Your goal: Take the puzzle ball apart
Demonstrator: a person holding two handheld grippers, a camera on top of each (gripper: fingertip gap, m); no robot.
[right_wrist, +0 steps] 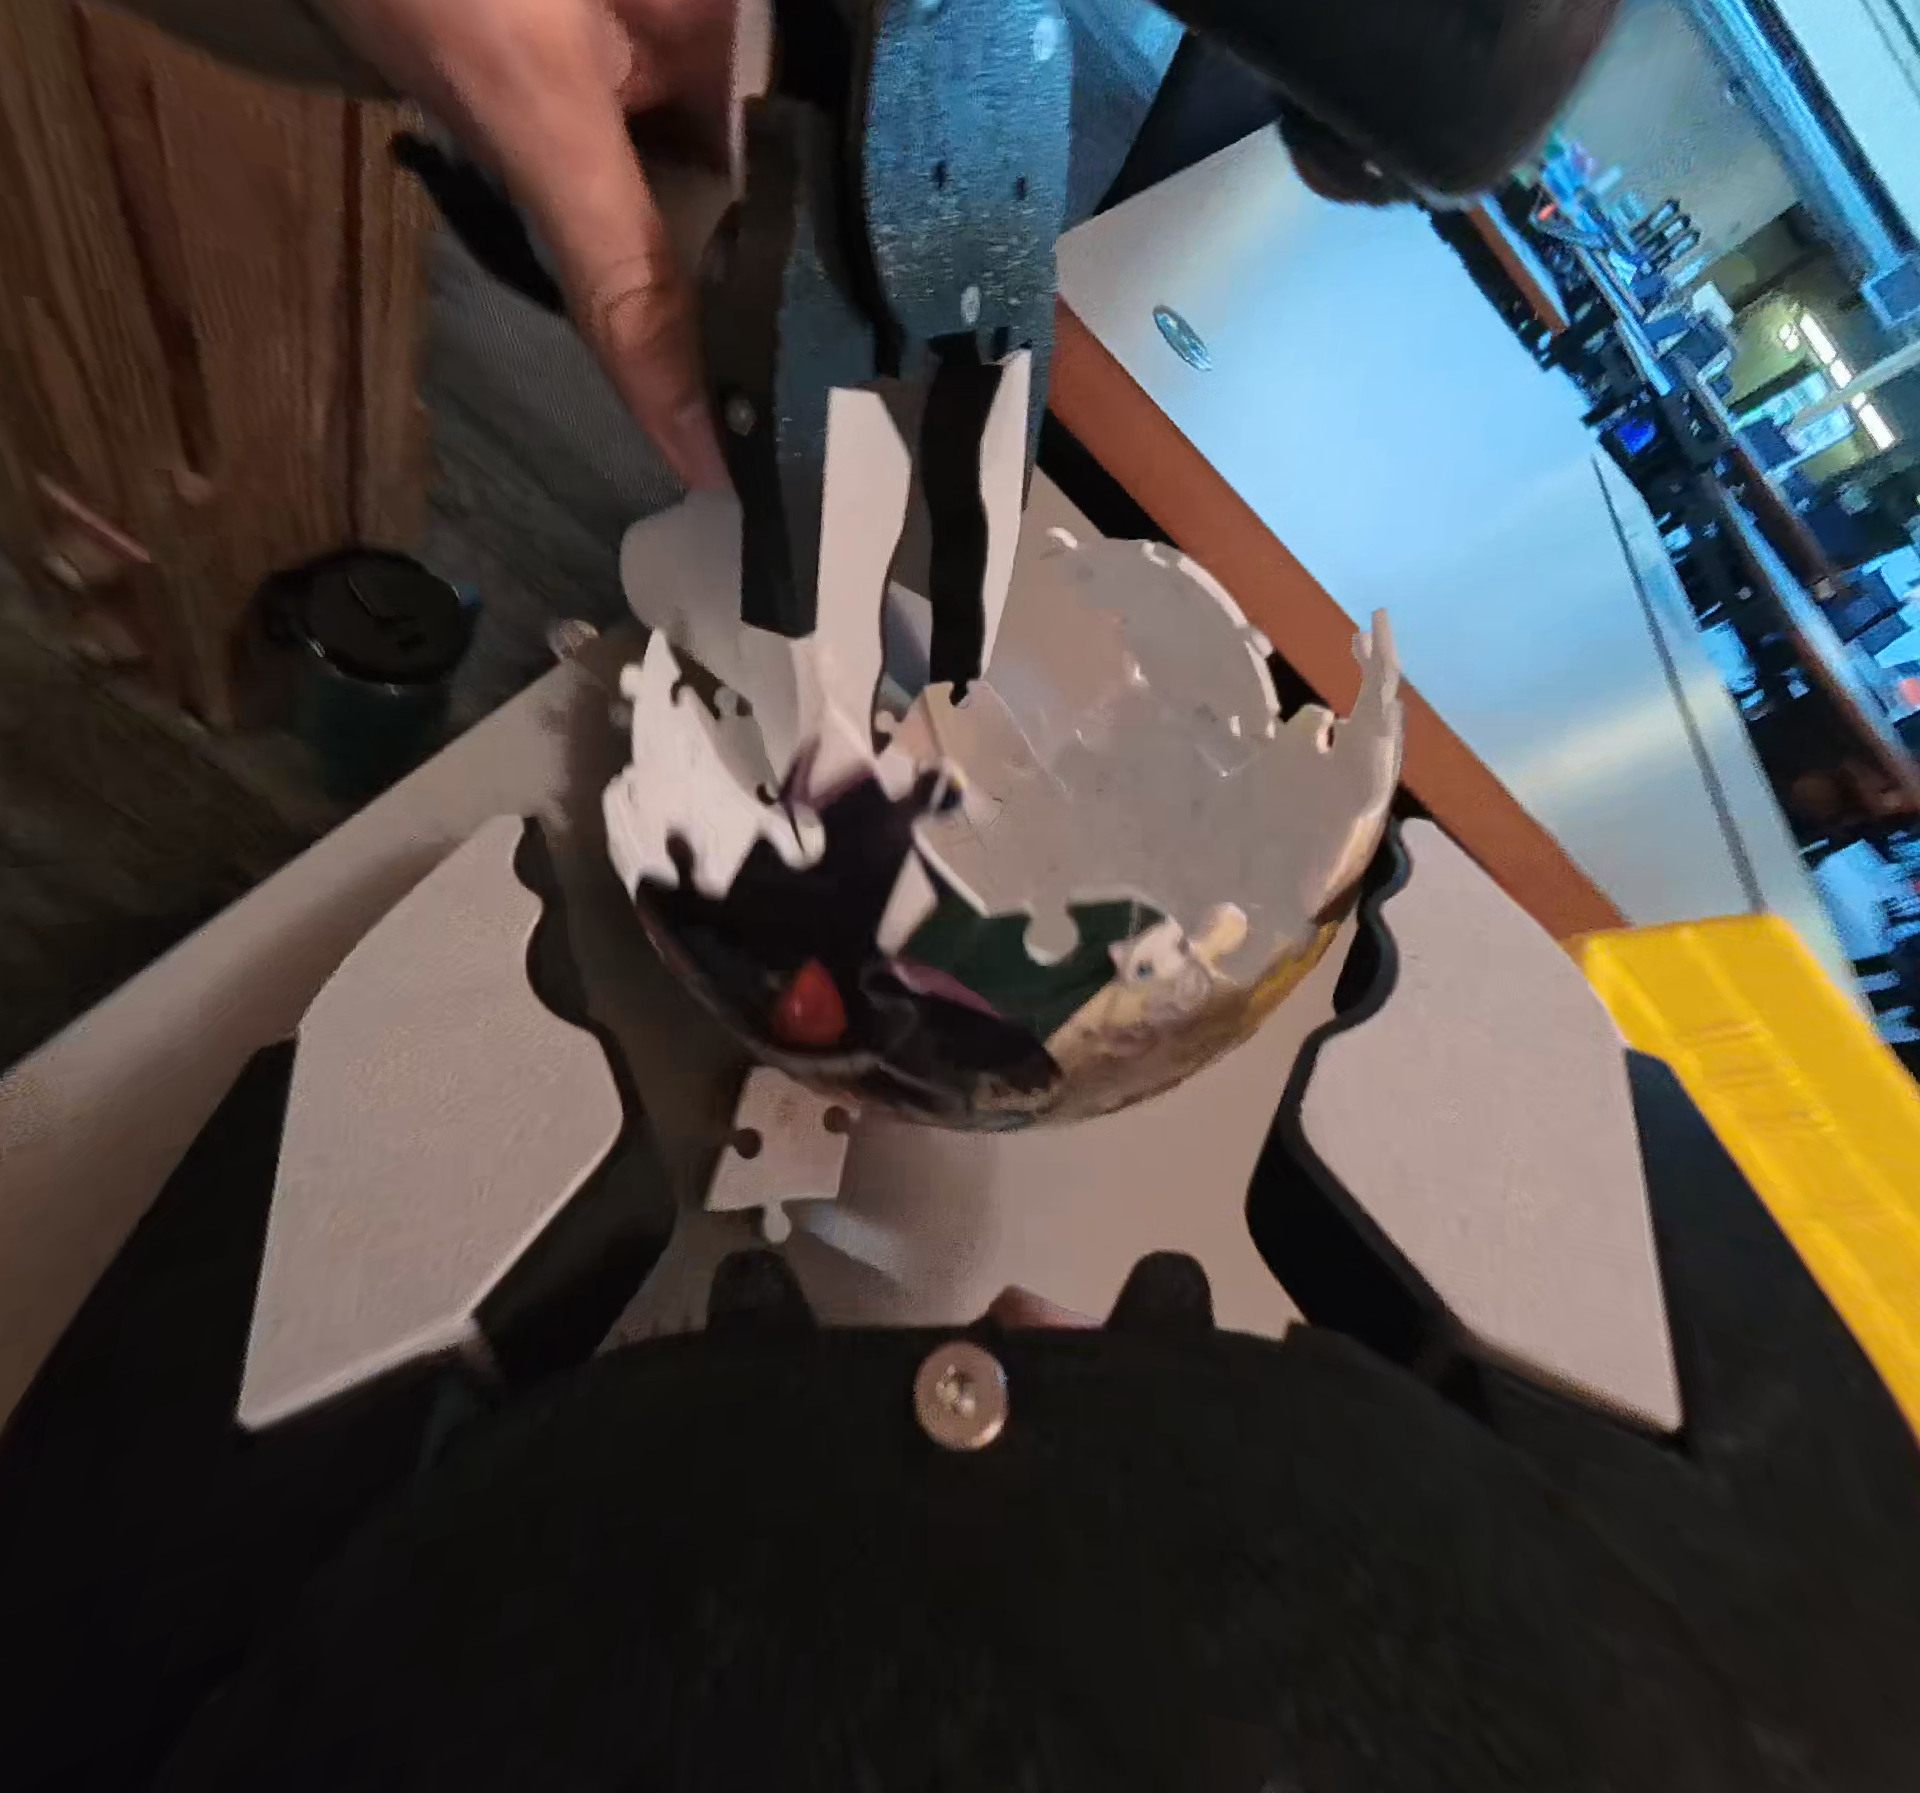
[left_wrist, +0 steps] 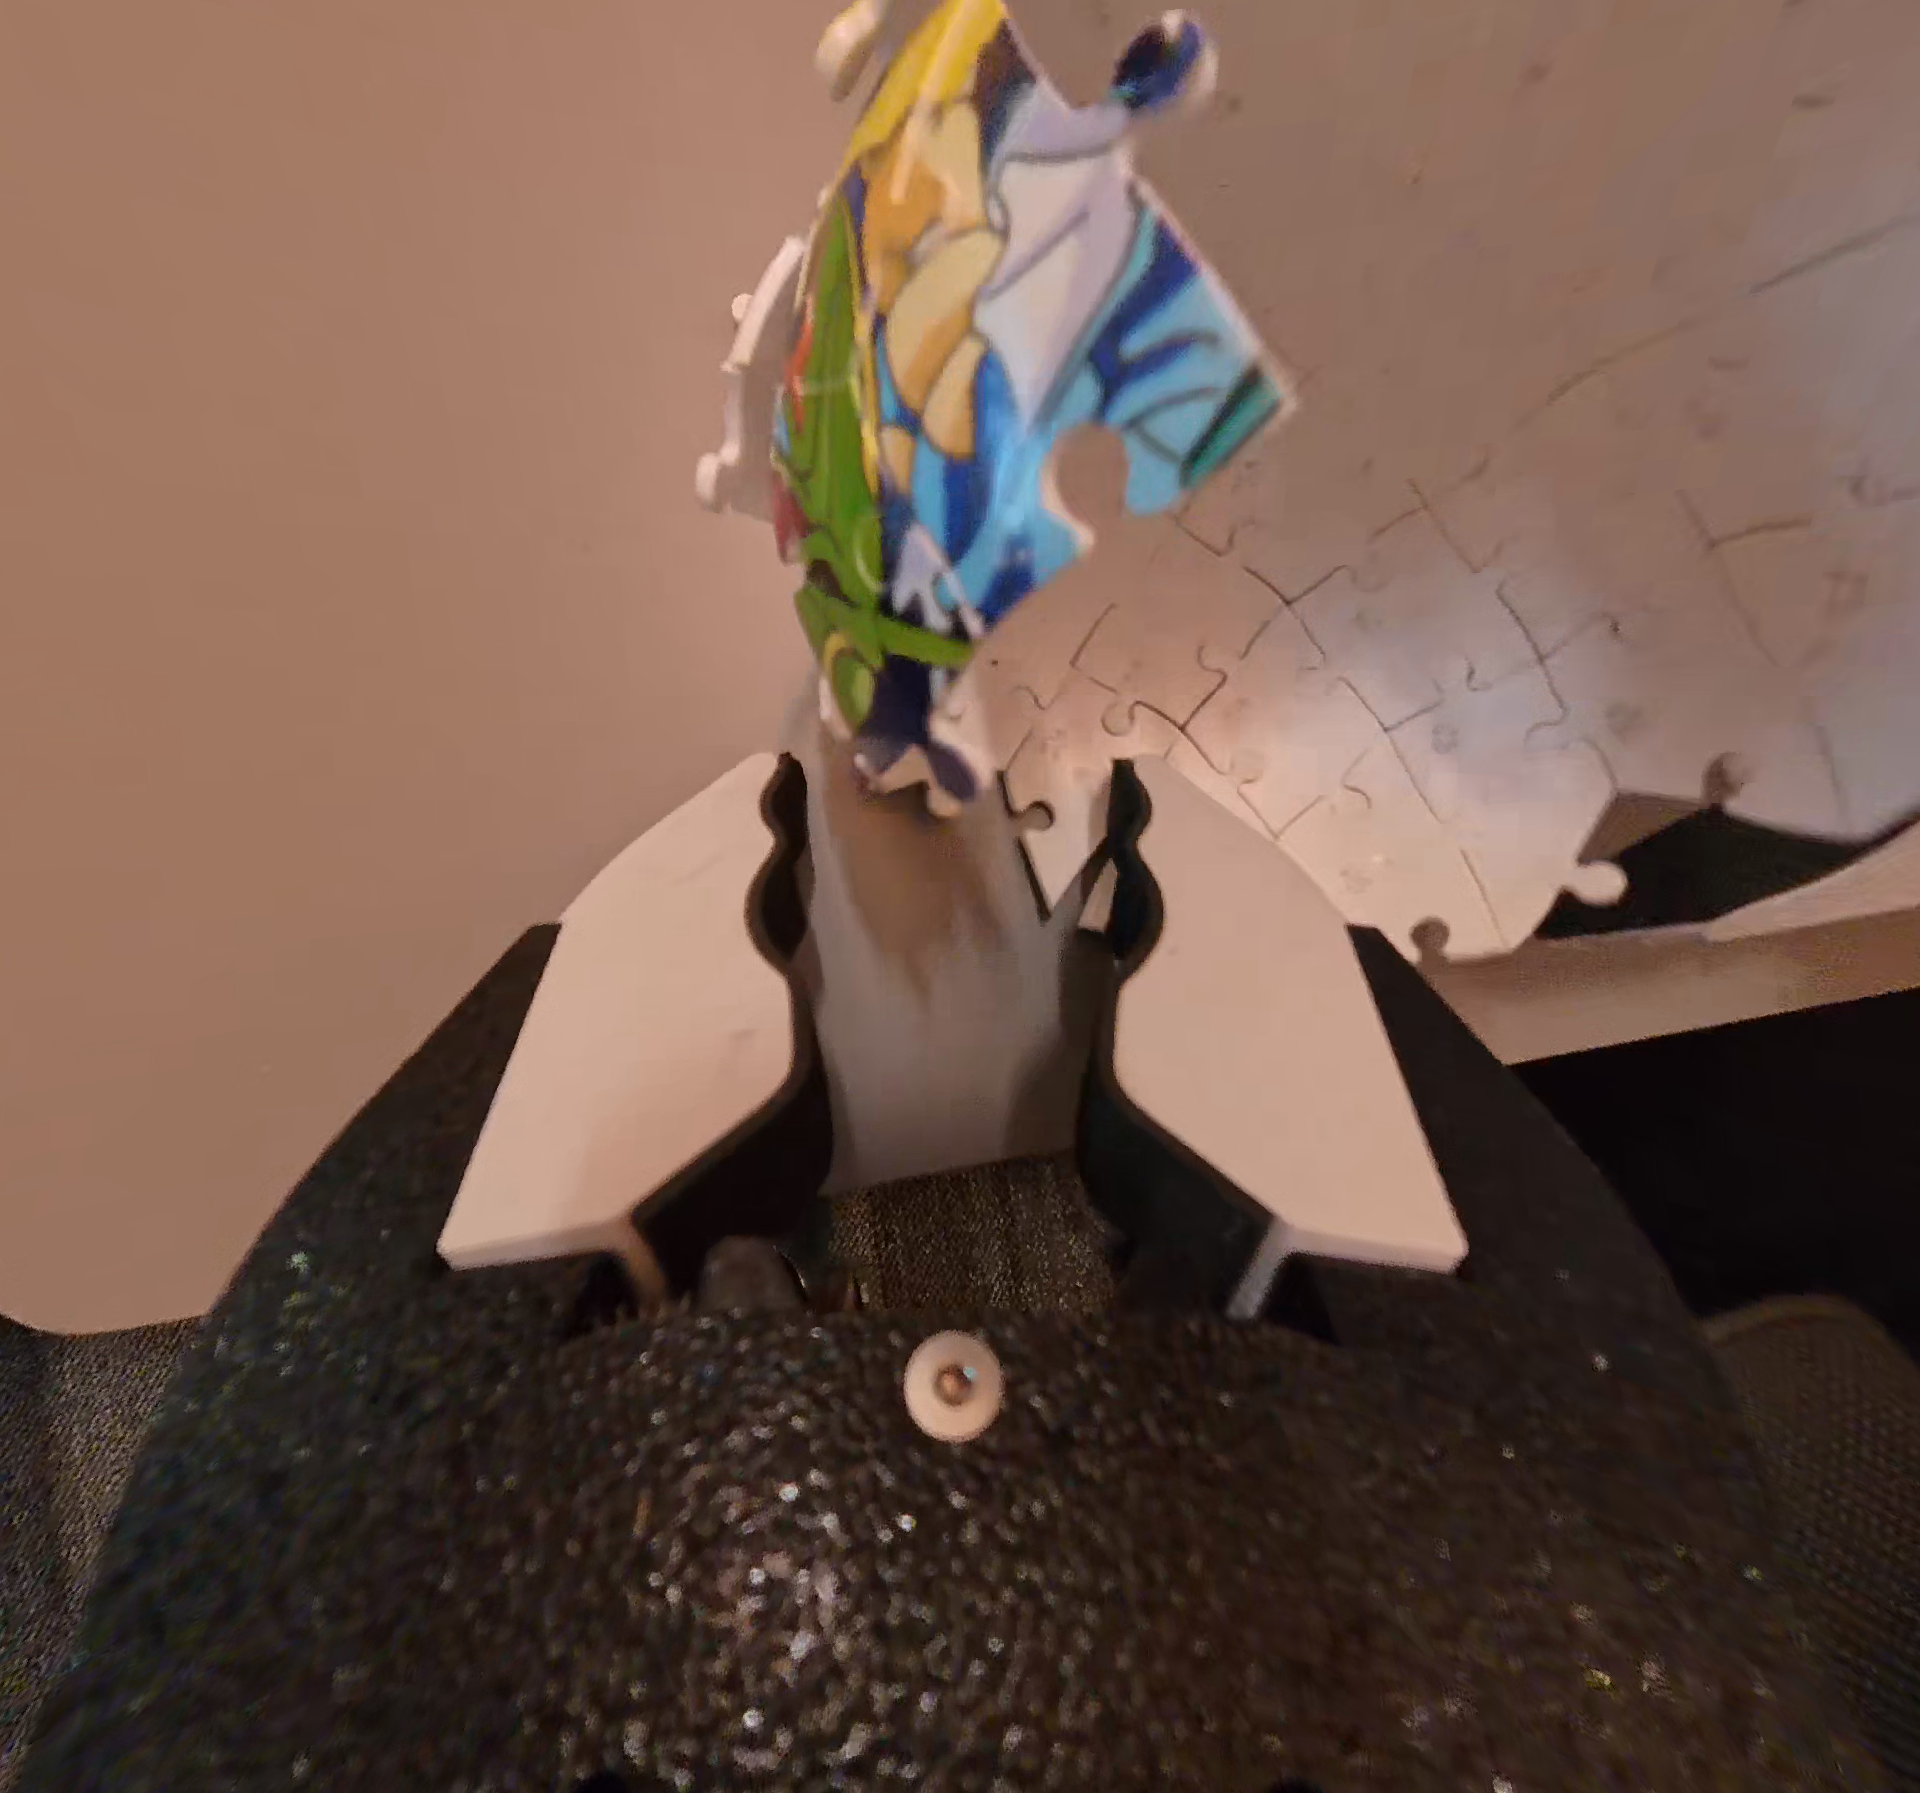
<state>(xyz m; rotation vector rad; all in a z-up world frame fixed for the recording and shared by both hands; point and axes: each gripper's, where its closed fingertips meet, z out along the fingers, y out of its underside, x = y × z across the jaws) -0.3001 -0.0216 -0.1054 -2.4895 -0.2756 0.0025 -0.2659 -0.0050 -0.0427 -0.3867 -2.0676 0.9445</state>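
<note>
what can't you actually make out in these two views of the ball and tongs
- Left wrist view: whether the left tongs actually pinch the coloured piece cluster; blur hides any contact.
- Right wrist view: whether the right tongs touch the puzzle ball; blurred.
- Right wrist view: the loose piece shows only its blank side.

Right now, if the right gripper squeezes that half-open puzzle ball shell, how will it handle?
The puzzle ball shell is probably fragile: thin interlocked pieces with a ragged open rim, so squeezing may pop joints. Its rounded underside likely rocks or rolls. A loose puzzle piece on the table suggests pieces drop off easily.
</note>
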